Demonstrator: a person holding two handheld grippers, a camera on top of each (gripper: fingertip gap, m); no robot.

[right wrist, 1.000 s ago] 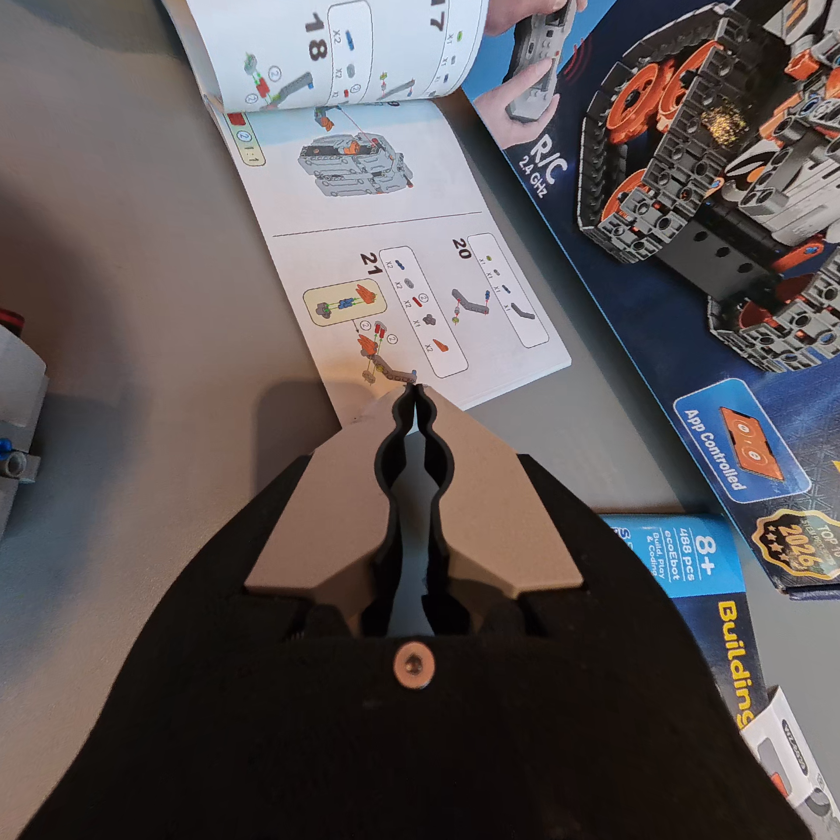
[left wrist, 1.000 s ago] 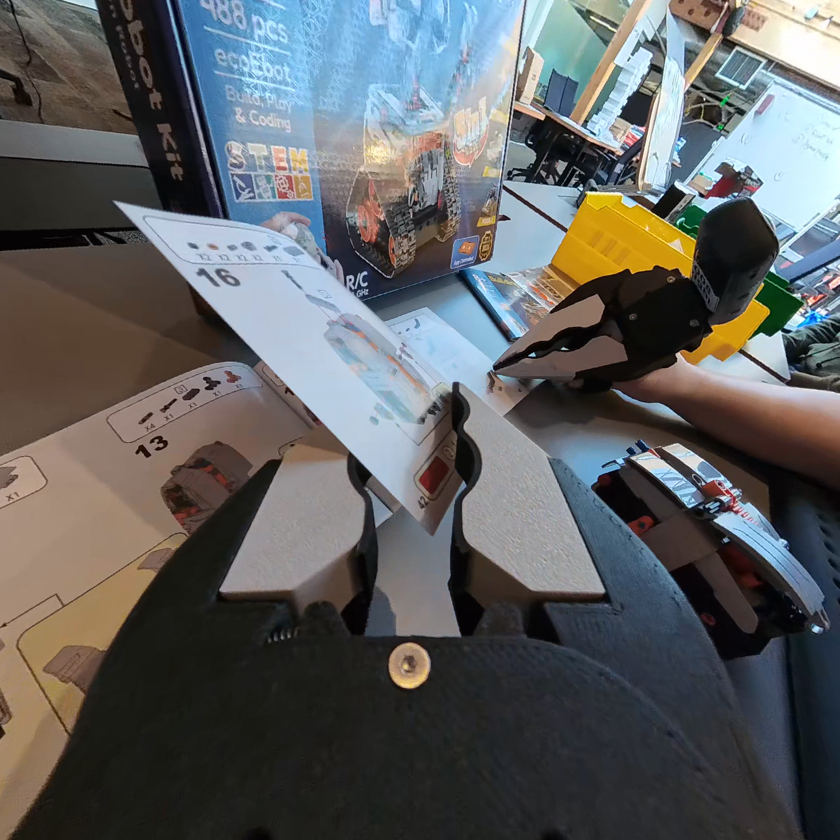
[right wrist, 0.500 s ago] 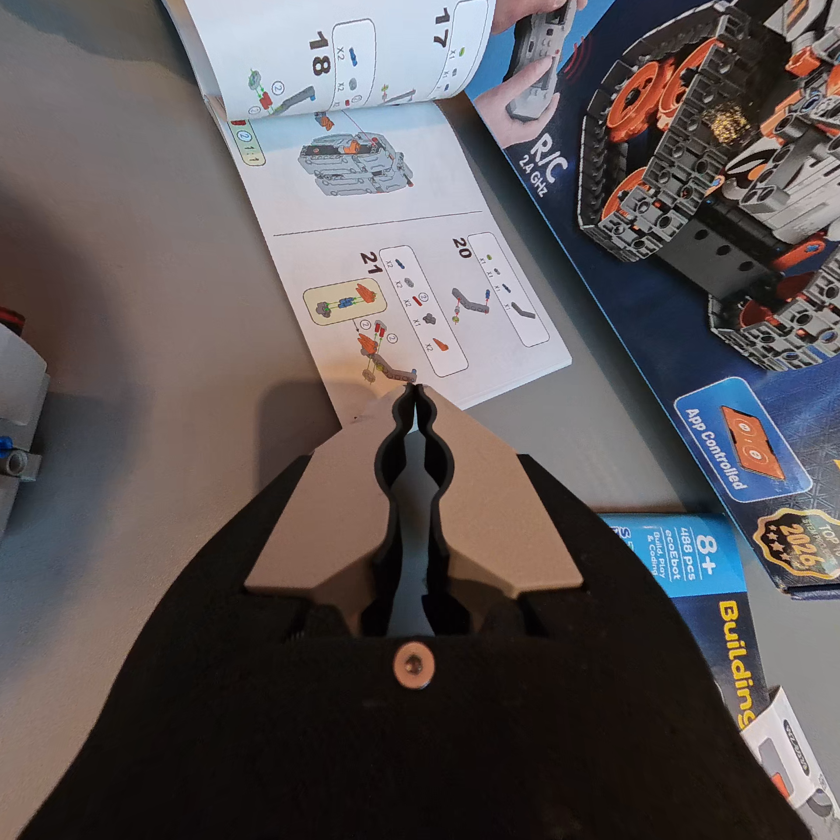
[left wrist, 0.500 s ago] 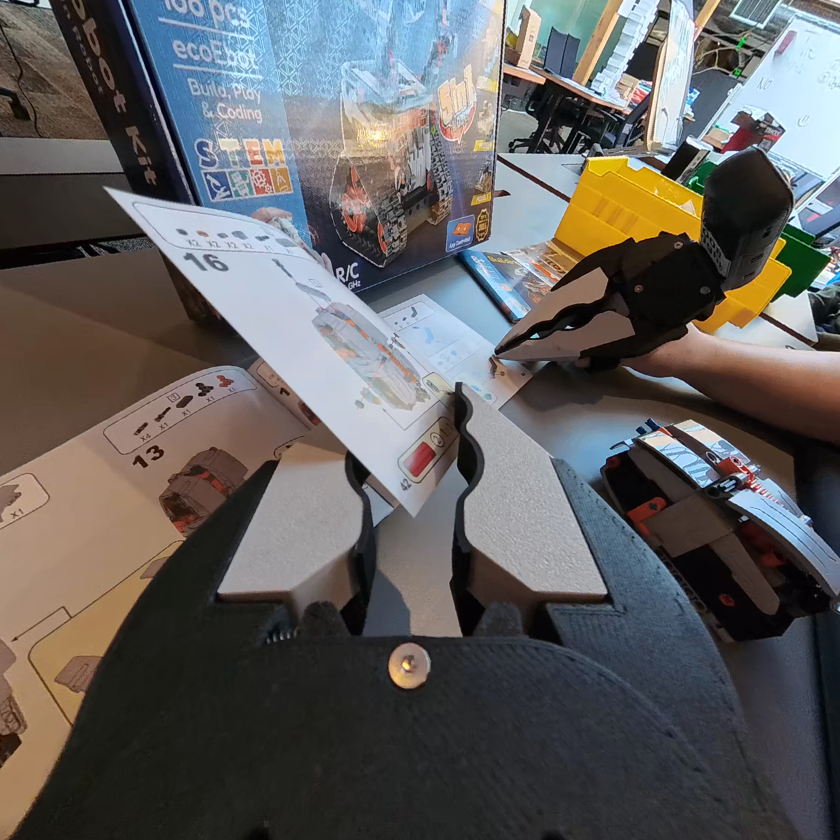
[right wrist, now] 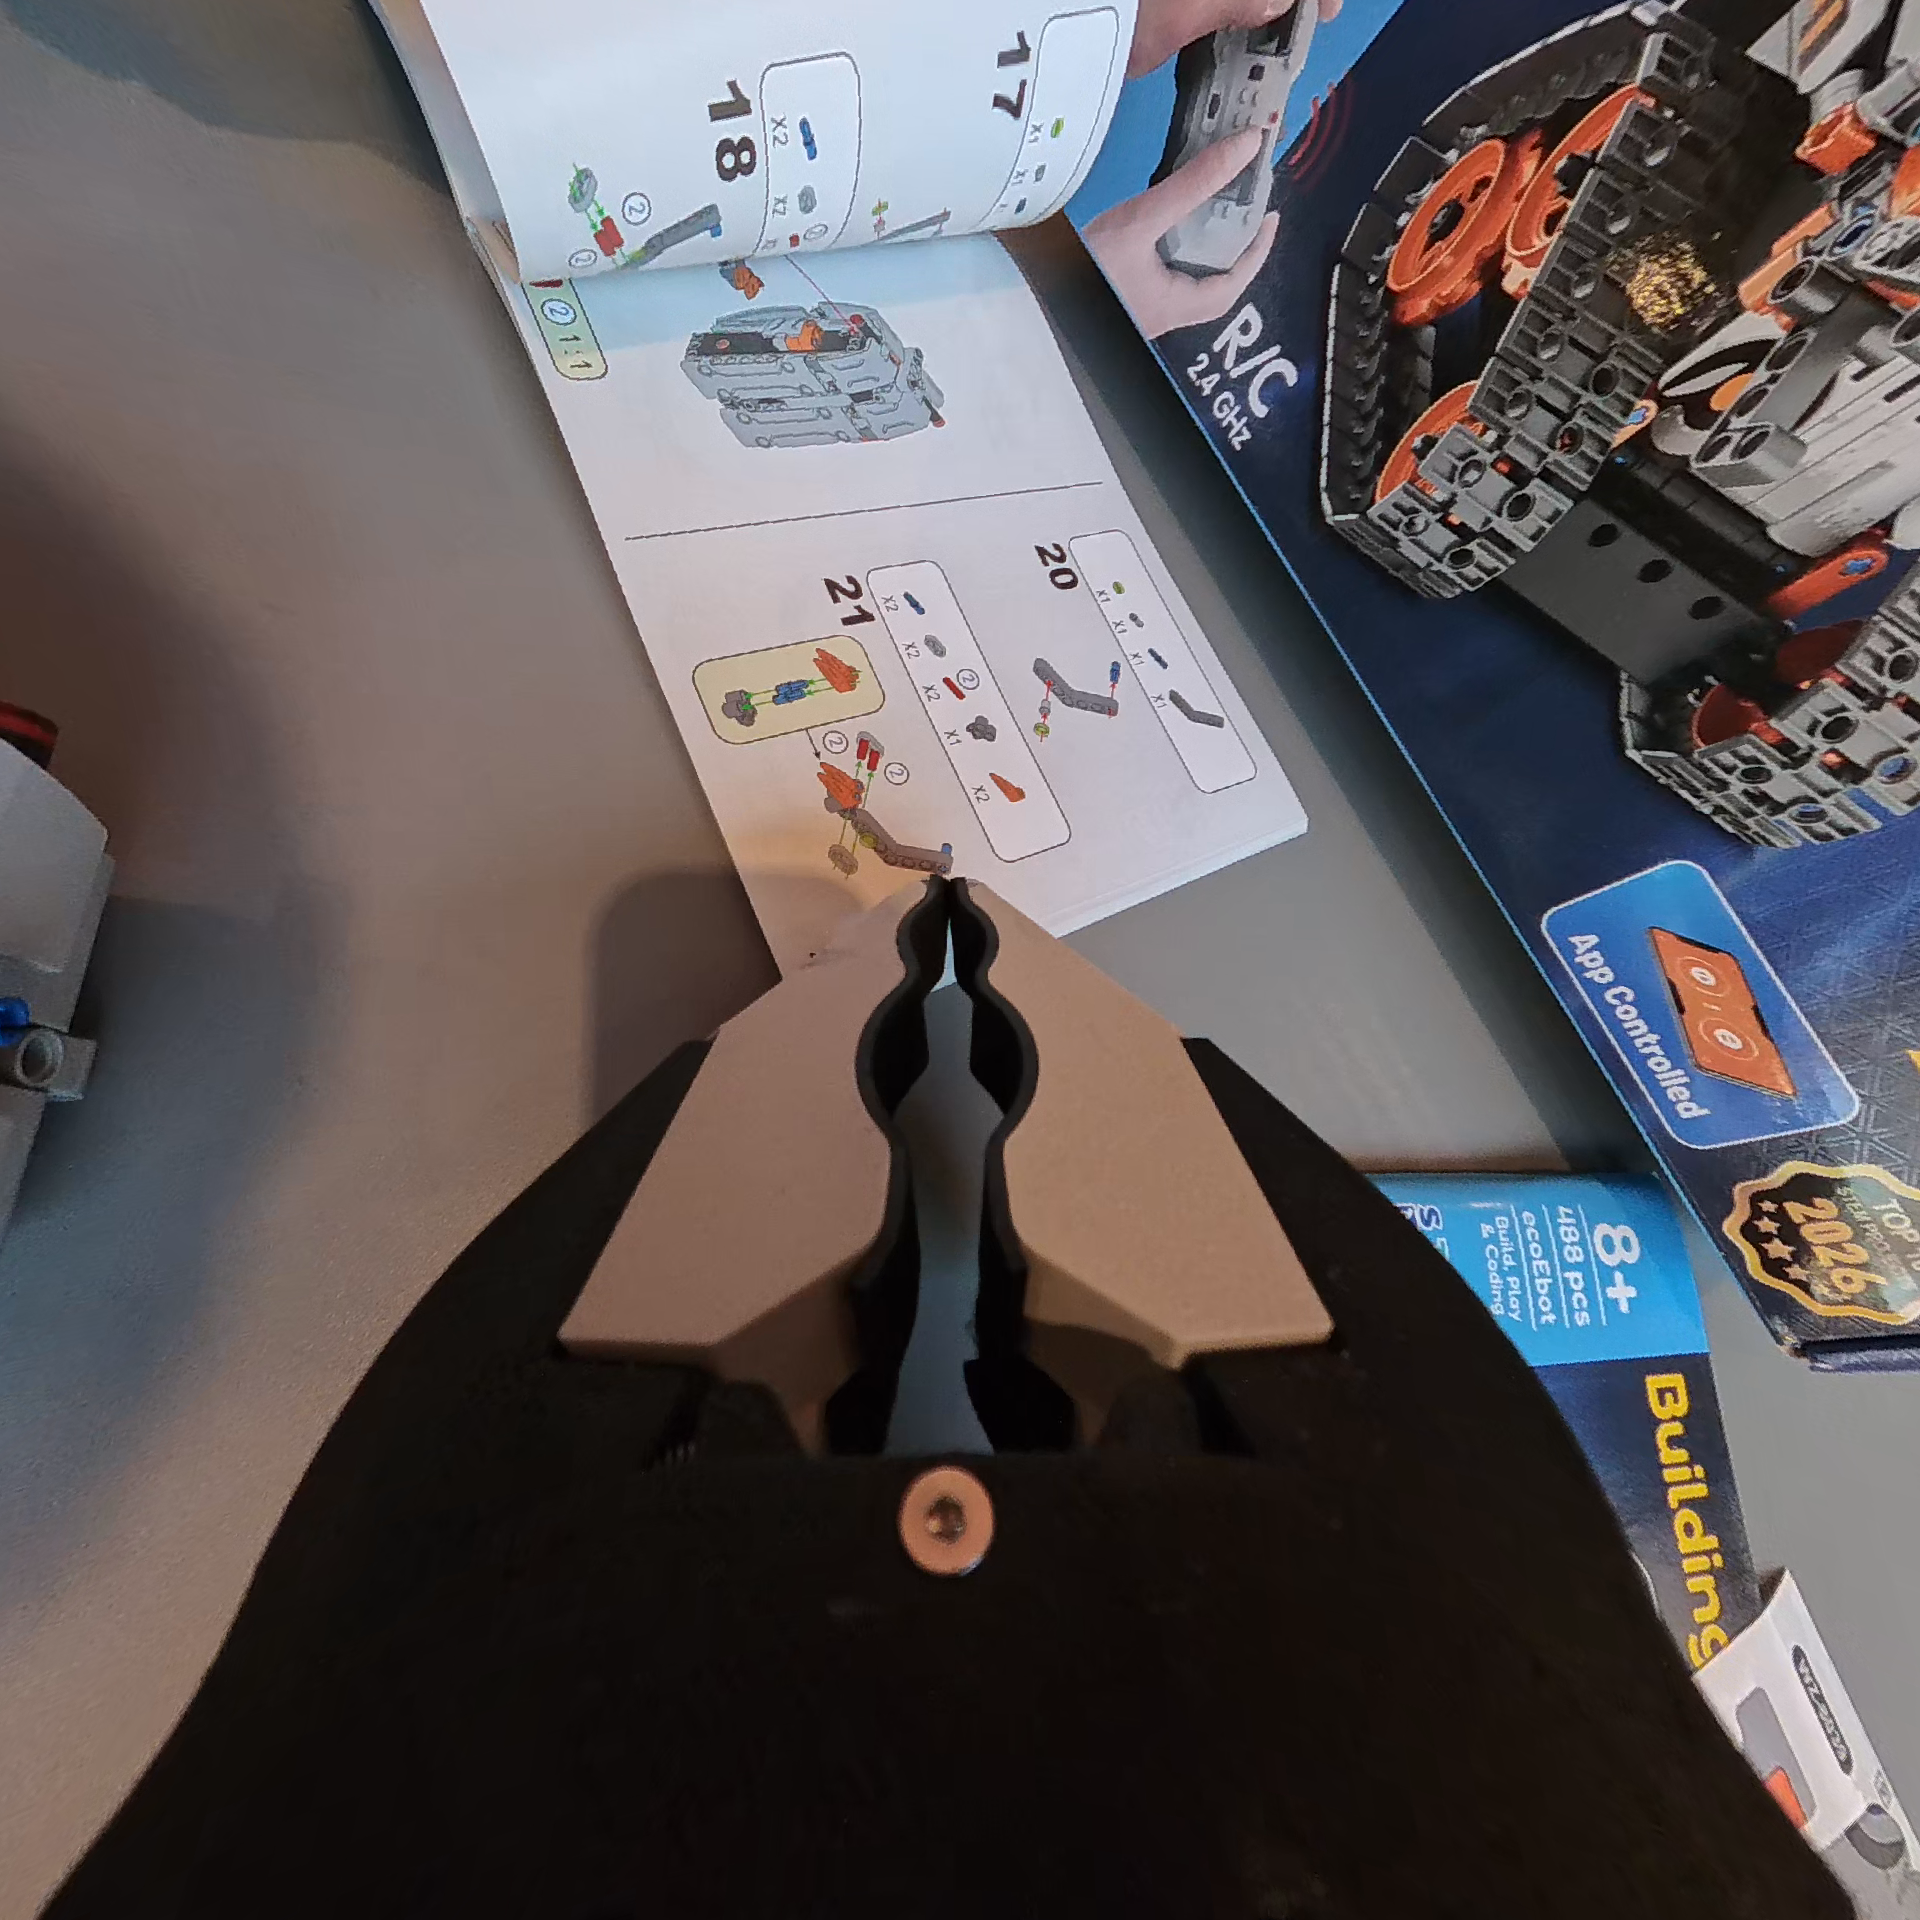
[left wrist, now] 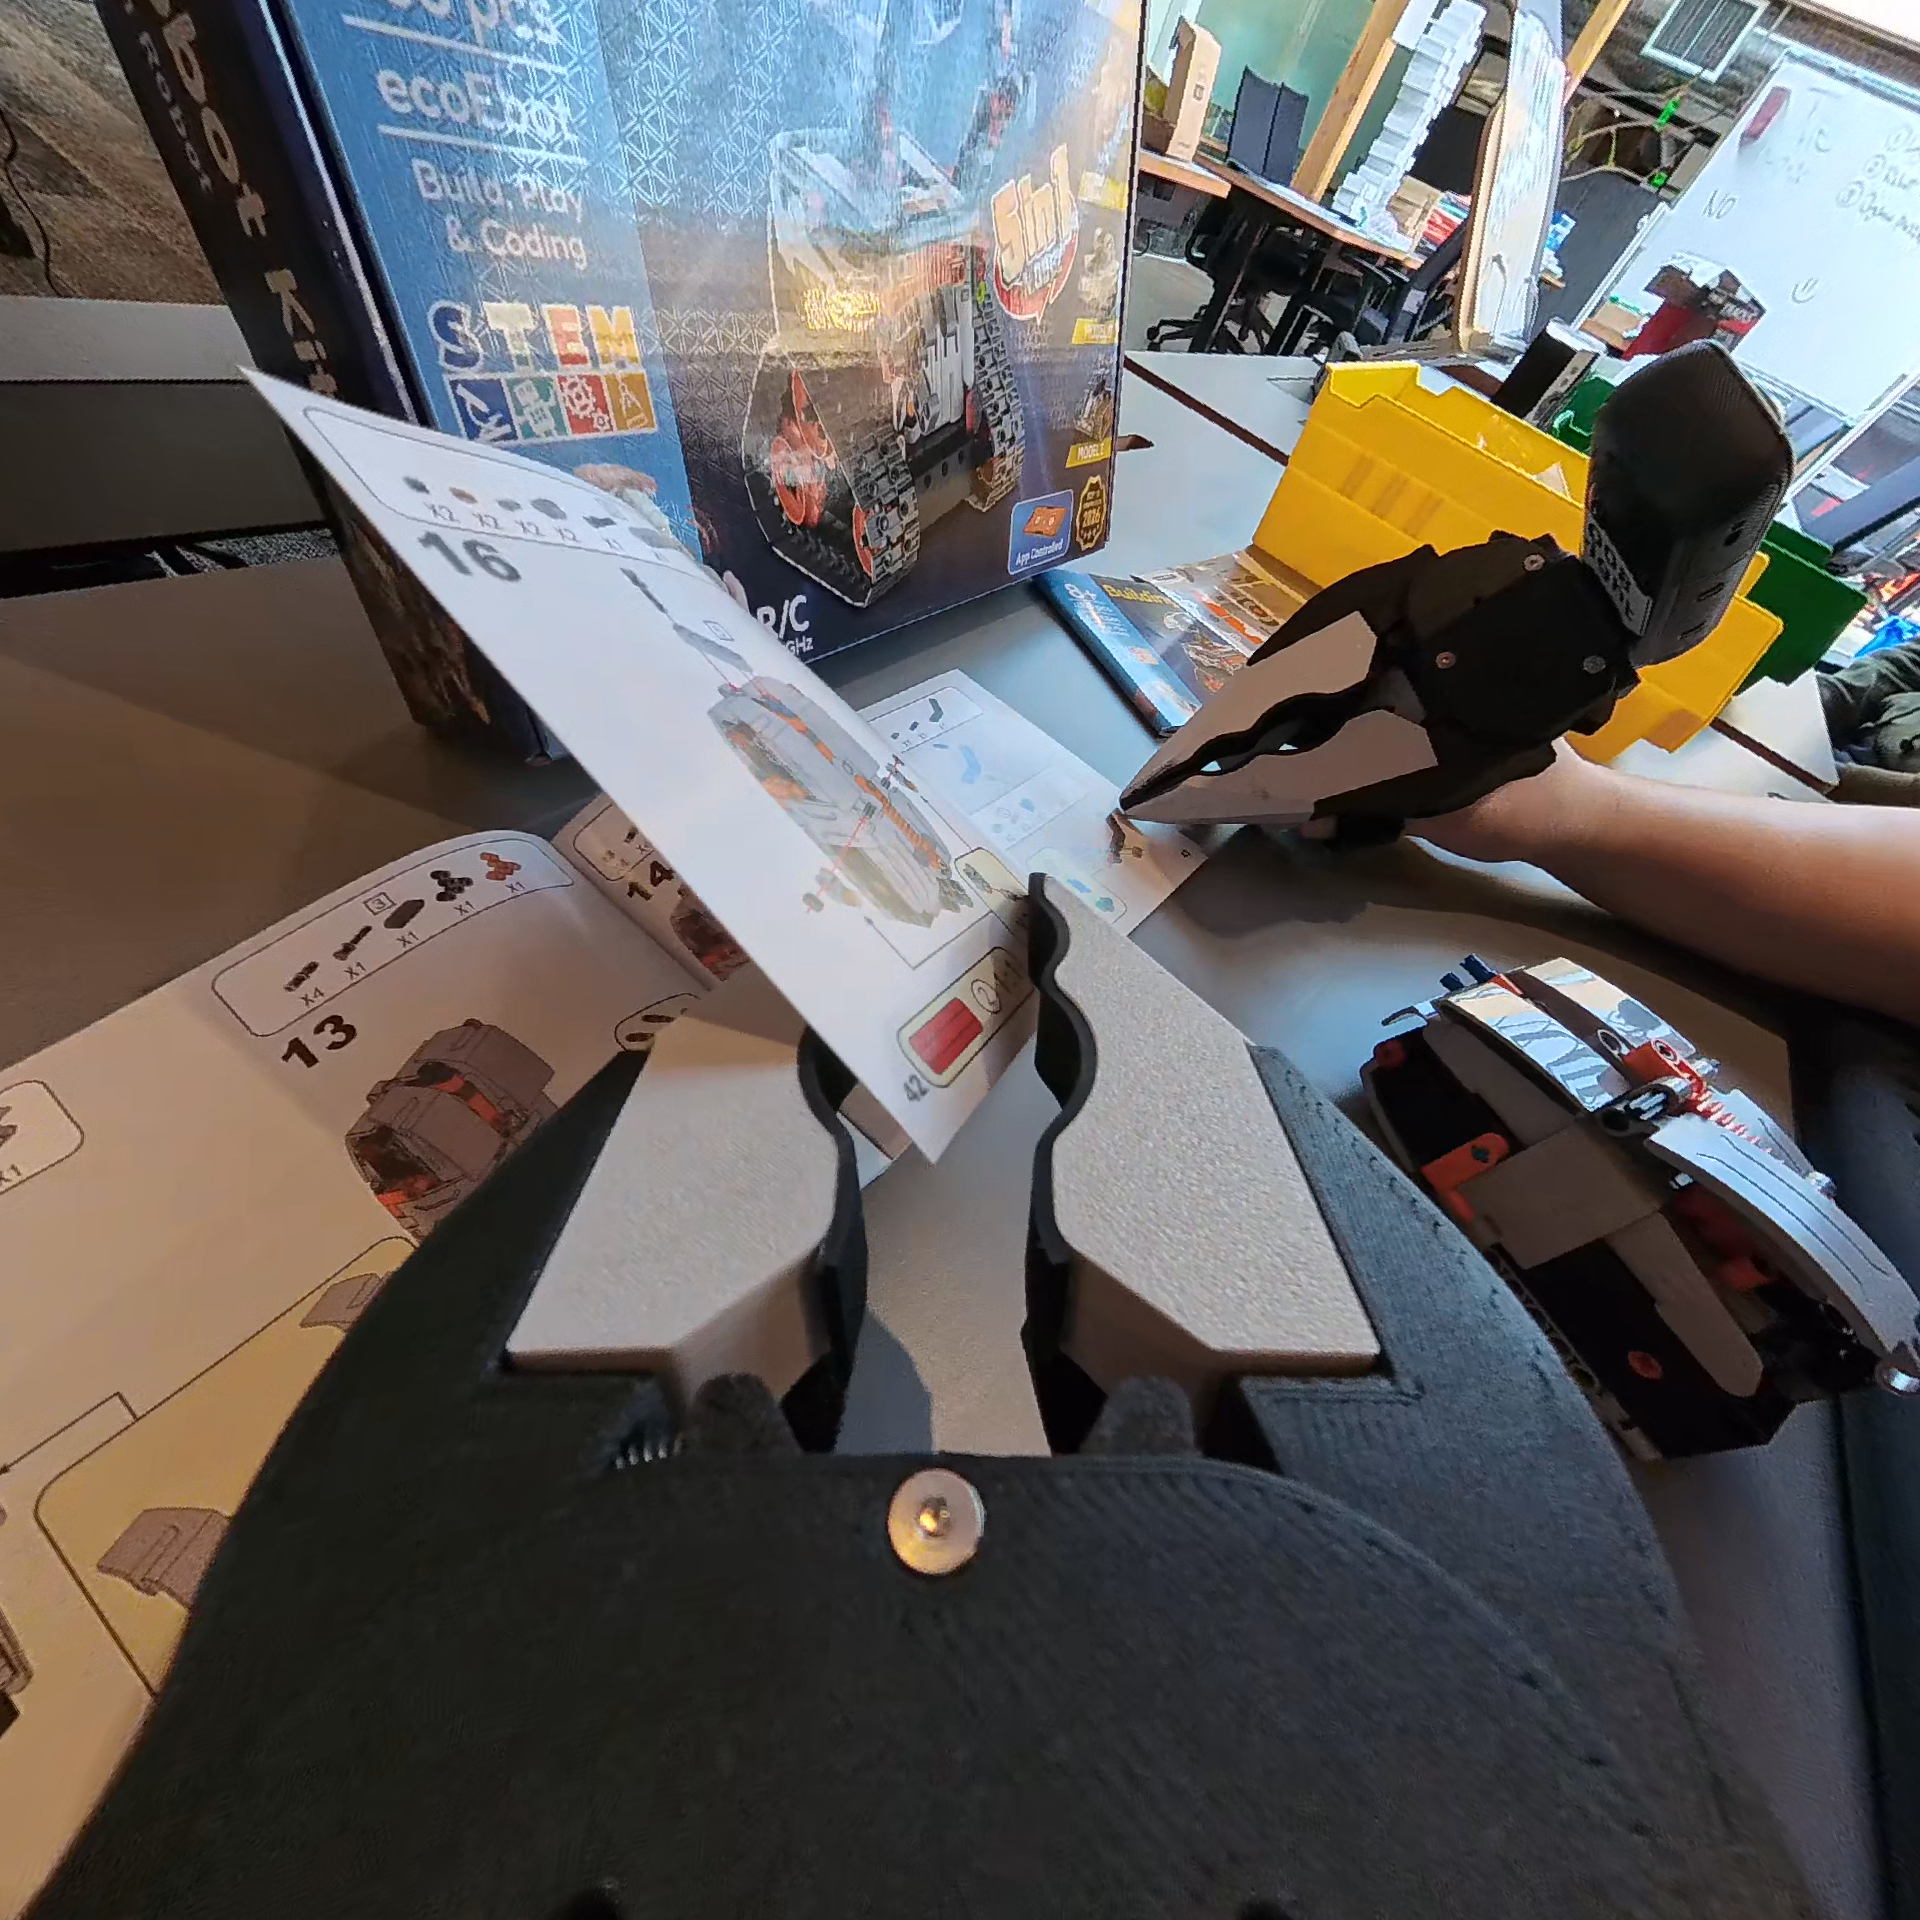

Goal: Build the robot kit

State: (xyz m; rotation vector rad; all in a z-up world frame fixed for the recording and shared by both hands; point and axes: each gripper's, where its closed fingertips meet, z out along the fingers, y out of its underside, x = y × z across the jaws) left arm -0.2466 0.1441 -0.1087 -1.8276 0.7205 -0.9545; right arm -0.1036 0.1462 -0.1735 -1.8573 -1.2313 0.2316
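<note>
An open instruction booklet (left wrist: 208, 1091) lies on the grey table. My left gripper (left wrist: 925, 987) is open. One lifted page (left wrist: 675, 707) stands slanted, with its lower corner in the gap between the jaws, over the left finger. My right gripper (right wrist: 948, 883) is shut, its tips pressed down on the near corner of the booklet's right-hand page (right wrist: 883, 520). It also shows in the left wrist view (left wrist: 1127, 805), held by a person's hand. The lifted page (right wrist: 779, 104) curls at the top of the right wrist view.
A tall blue toy-kit box (left wrist: 727, 260) stands behind the booklet (right wrist: 1610, 468). A partly built grey, black and orange model (left wrist: 1610, 1195) sits right of my left gripper. A second blue booklet (right wrist: 1590, 1351) lies by the box. Yellow (left wrist: 1403, 488) and green (left wrist: 1818, 592) bins stand behind. The tips of one gripper are about 15 centimeters away from the tips of the other.
My left gripper has shifted slightly, with the lifted page still in its gap. My right gripper stays pressed on the same page corner.
</note>
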